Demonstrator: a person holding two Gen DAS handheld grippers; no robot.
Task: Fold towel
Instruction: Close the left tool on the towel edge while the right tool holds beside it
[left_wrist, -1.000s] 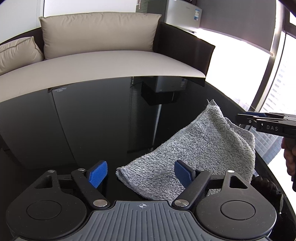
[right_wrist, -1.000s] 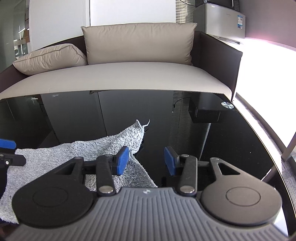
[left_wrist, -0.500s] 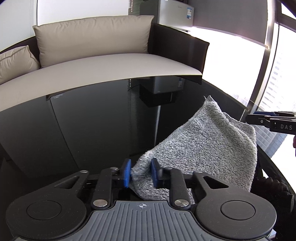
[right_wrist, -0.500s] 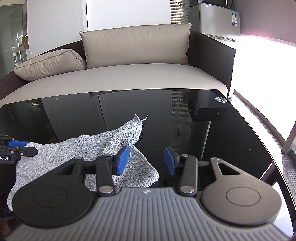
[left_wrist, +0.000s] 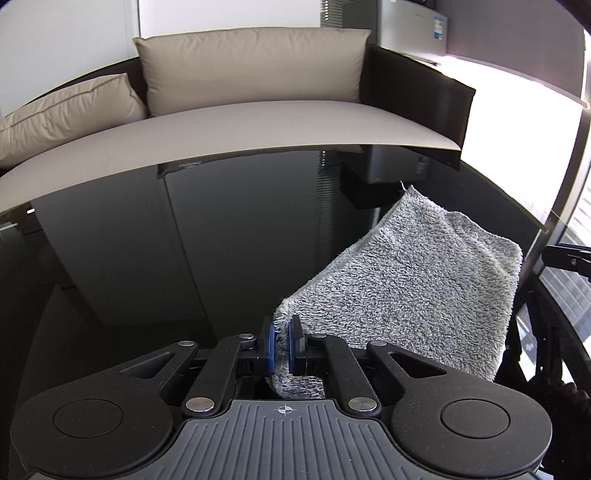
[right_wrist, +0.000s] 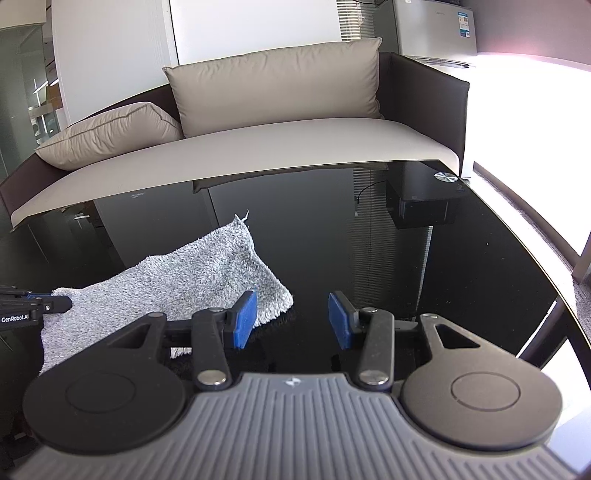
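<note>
A grey fluffy towel (left_wrist: 406, 288) lies on a black glass table (left_wrist: 166, 258), partly doubled over at its right side. My left gripper (left_wrist: 283, 341) is shut on the towel's near left corner, which is pinched between the blue pads. In the right wrist view the towel (right_wrist: 192, 280) lies left of centre. My right gripper (right_wrist: 291, 319) is open and empty, just right of the towel's near right corner, its left pad (right_wrist: 245, 319) over the towel's edge. The left gripper's tip (right_wrist: 37, 304) shows at the far left, on the towel.
A beige sofa (right_wrist: 277, 140) with cushions stands behind the table. A black box (right_wrist: 421, 206) shows through the glass at the far right, with a round metal disc (right_wrist: 445, 177) near the table's back right corner. Bright windows lie to the right.
My left gripper moved onto the towel's near left corner and shut on it, from wide open a second ago. The right gripper stayed open and shifted slightly right of the towel.
</note>
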